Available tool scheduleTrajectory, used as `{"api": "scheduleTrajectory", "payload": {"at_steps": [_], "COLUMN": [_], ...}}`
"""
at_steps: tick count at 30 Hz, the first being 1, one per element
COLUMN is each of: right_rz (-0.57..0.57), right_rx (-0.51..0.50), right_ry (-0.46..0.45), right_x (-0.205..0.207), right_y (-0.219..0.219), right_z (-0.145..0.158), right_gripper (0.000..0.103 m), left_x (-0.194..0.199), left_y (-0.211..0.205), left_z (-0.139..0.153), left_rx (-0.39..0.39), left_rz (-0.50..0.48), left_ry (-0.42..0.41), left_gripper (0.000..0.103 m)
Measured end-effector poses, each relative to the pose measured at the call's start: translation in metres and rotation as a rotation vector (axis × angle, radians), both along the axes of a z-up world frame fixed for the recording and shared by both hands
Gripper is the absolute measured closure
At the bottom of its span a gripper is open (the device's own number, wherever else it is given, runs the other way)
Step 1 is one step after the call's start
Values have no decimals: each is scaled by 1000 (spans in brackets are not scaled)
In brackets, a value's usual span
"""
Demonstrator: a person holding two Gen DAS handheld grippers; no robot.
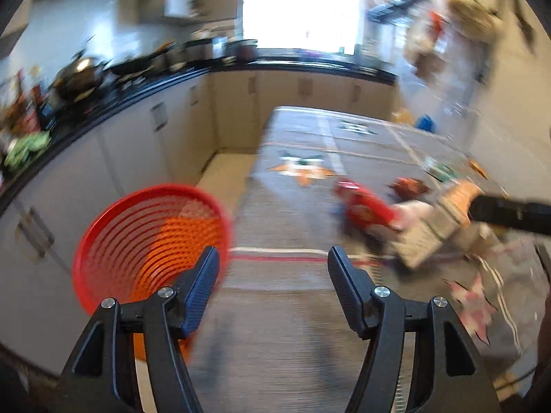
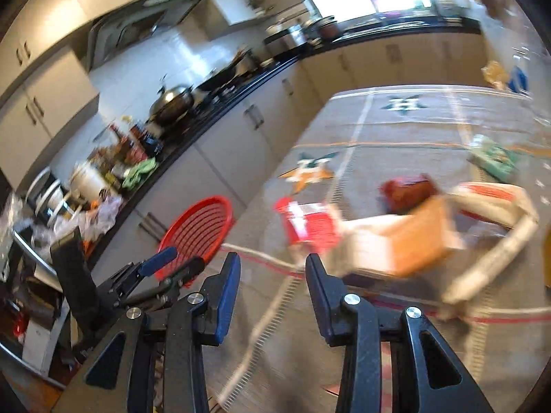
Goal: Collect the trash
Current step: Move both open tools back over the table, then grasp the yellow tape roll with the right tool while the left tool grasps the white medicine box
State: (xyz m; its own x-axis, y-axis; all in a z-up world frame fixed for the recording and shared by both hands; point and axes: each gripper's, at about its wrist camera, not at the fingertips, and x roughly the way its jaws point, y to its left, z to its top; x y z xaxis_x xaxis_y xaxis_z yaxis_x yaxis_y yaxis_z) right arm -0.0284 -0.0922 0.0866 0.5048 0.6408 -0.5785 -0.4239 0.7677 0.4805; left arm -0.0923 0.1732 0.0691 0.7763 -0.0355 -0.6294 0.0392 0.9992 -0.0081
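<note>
Kitchen floor covered by a grey patterned mat, frames motion-blurred. Black countertop runs along the left wall, cluttered: a wok, green cloth, bottles, bags; pale cabinets below it. Bright window at the far end. Red mesh basket stands on the left edge of the mat against the cabinets, mouth tipped toward the camera; inside looks empty as far as the blur allows. Trash lies in a loose heap at right-middle of the mat: red wrapper, long axis running roughly far-left to near-right; dark red packet just behind it; orange-and-white carton, flattened, long axis about left-right; long pale box tilted at the right; green packet farther off, apart from the heap. Yellow and blue items sit by the far right wall, too blurred to name. Left gripper near the basket, jaws spread fairly wide, nothing between them. Right gripper jaws at a moderate gap, nothing between them, heap just ahead and to the right. Open mat lies between both tongs and the heap.
</note>
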Motion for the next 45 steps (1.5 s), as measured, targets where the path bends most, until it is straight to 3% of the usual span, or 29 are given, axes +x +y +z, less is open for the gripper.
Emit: {"api": "scheduleTrajectory", "payload": {"at_steps": [3,7,11,23,27,29,30,31,33,43,44,45], "right_rz": [-70,-141,-194,-358,-415,-442,-461,-476,-489,-525,-522,-517], "right_rx": [7,27,37,57,46,22,-1,-24,-73,-271,-273,-279], "right_ry": [-4,6,9,25,21,15,13,12,8,3,1,-3], "right_x": [-3,-6,-11,-21,-22,-20,-19,-18,-14,11,13,14], "right_y": [-36,-74,-102,-173,-192,-199,-201,-203,-203,-198,-199,-198], "right_z": [1,1,0,-8,-9,-11,-12,-14,-18,-47,-48,-49], "right_gripper": [60,60,60,59,52,51,48,47,41,41,42,49], "left_x": [-1,-2,3,55,65,64,63,62,58,36,34,33], "left_y": [-38,-82,-112,-147,-149,-149,-150,-150,-151,-139,-139,-138], "left_z": [1,-4,-11,-26,-32,-33,-33,-34,-34,-26,-27,-27], "left_rx": [43,110,185,274,249,220,209,200,197,37,29,26], "left_rz": [-135,-290,-380,-469,-454,-455,-455,-450,-431,-372,-371,-366], "left_ry": [-20,-31,-36,14,34,37,46,56,48,61,64,66], "left_gripper": [29,28,28,28,28,37,49,51,51,51,51,51]}}
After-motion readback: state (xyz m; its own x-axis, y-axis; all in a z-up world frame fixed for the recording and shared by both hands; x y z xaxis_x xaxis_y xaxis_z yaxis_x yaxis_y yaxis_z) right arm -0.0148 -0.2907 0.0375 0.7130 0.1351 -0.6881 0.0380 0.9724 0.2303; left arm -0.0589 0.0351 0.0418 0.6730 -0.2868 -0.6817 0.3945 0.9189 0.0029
